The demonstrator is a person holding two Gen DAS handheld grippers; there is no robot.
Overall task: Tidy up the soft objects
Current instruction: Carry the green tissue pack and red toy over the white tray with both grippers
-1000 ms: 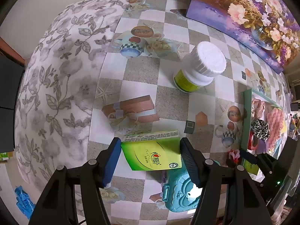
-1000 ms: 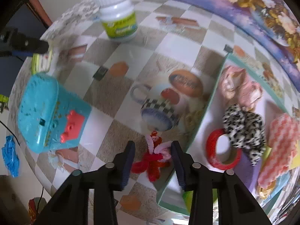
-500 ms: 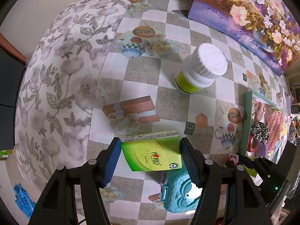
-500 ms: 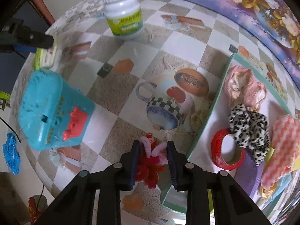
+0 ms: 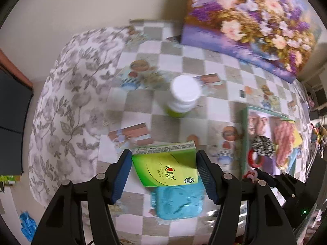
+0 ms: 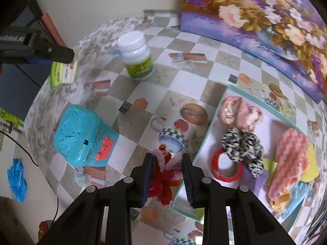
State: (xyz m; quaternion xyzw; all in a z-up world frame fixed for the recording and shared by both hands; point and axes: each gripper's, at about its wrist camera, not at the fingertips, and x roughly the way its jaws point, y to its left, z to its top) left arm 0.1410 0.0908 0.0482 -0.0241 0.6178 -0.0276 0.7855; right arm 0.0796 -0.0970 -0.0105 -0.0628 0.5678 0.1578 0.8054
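The left claw [image 5: 164,168] is clamped on a green tissue pack [image 5: 166,166]; its blue pads press on both sides of the pack, which is above the tabletop [image 5: 139,102]. Under the pack, a turquoise toy case [image 5: 177,202] stands on the checkered cloth. The right claw [image 6: 167,175] is clamped on a red and pink chenille flower [image 6: 165,175], with the fuzzy stems squeezed between both pads. This flower is just beside the left edge of a shallow tray [image 6: 206,130]. In the tray lie a pink scrunchie [image 6: 239,112], a leopard scrunchie [image 6: 243,145], a red ring [image 6: 226,167] and a pink knitted cloth [image 6: 290,159]. A white bottle [image 6: 138,56] with a green label stands farther back, near a flower painting [image 6: 265,16].
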